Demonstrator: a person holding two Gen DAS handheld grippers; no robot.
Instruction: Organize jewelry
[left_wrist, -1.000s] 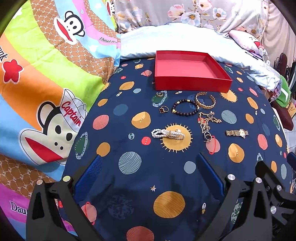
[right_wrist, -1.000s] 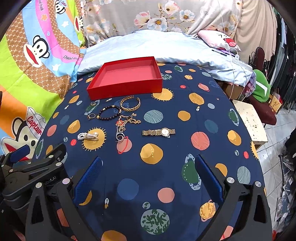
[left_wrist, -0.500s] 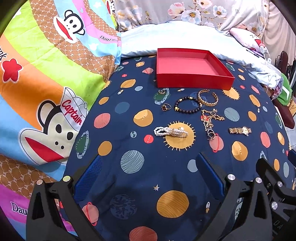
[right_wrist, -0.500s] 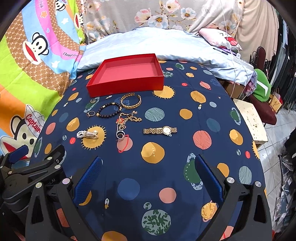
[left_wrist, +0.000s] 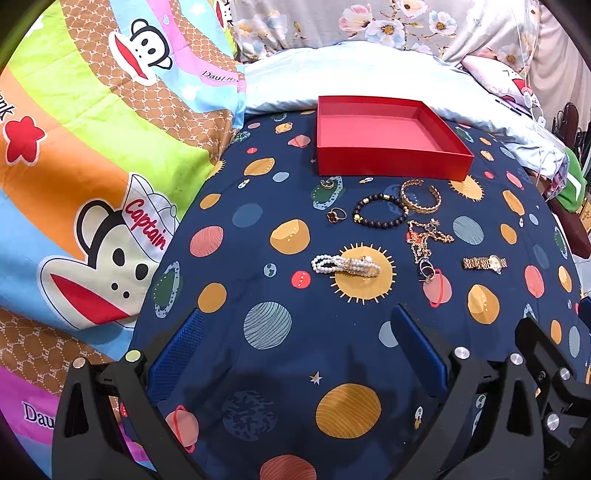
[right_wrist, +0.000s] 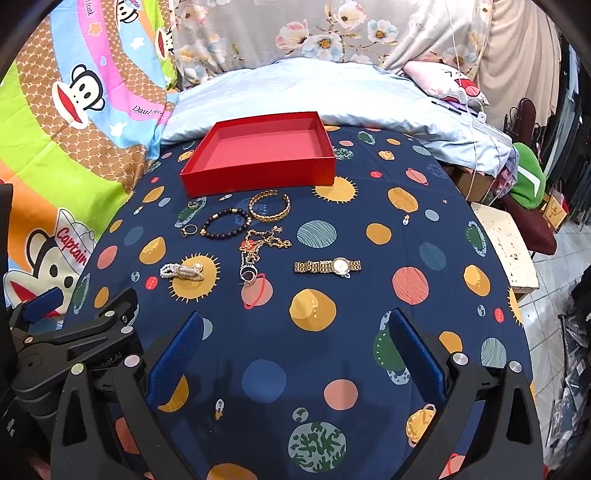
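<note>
Left wrist view: left hand-held gripper (left_wrist: 295, 343) spread, empty; right hand-held gripper (right_wrist: 295, 345) likewise.
Pearl bracelet (left_wrist: 345, 265): light, limp, slippery; pinch mid-strand.
Red box (left_wrist: 388, 138): empty.

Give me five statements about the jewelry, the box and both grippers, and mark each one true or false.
1. The red box holds no jewelry. True.
2. The gold watch lies inside the box. False: it lies on the planet-print cloth.
3. Both grippers' jaws are open and hold nothing. True.
4. The pearl bracelet lies partly on a sun print. True.
5. The dark bead bracelet is clamped in the left gripper. False: it lies on the cloth beside the gold bangle.
</note>
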